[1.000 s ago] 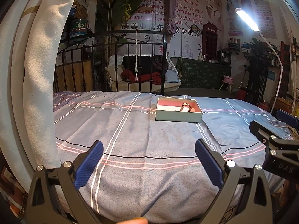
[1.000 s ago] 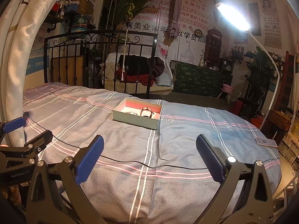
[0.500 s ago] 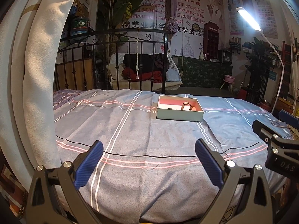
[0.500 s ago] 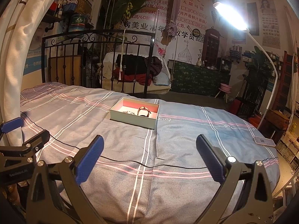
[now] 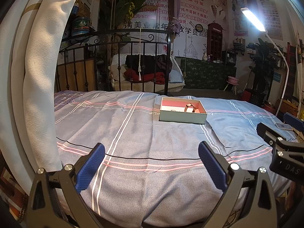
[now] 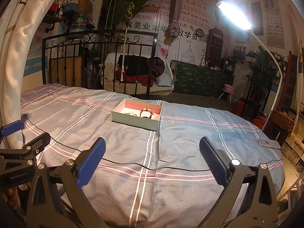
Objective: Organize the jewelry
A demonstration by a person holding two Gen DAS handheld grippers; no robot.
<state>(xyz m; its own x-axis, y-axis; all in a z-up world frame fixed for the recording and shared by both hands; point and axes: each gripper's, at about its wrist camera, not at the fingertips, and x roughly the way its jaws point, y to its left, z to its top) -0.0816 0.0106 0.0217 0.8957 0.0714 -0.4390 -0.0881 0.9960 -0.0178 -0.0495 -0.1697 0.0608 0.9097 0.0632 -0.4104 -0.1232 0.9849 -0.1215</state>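
Note:
A pale green box [image 5: 182, 116] with a pink lining sits on the bed, far ahead of both grippers; it also shows in the right wrist view [image 6: 135, 120]. Inside it stands a brown bracelet [image 5: 190, 107] [image 6: 146, 112] next to a small chain [image 6: 130, 113]. My left gripper [image 5: 151, 163] is open and empty above the near part of the bed. My right gripper [image 6: 152, 160] is open and empty too, to the right of the left one.
The bed has a blue-grey sheet with pink and white stripes [image 5: 133, 152]. A black cable [image 6: 133, 164] lies across it. A phone [image 6: 268, 143] rests near the right edge. A black iron headboard [image 5: 114, 66] stands behind, a white curtain [image 5: 28, 76] on the left, a floor lamp [image 6: 235, 17] on the right.
Both grippers have drifted slightly, so the box shifts a little left in the right view. Both stay open and empty.

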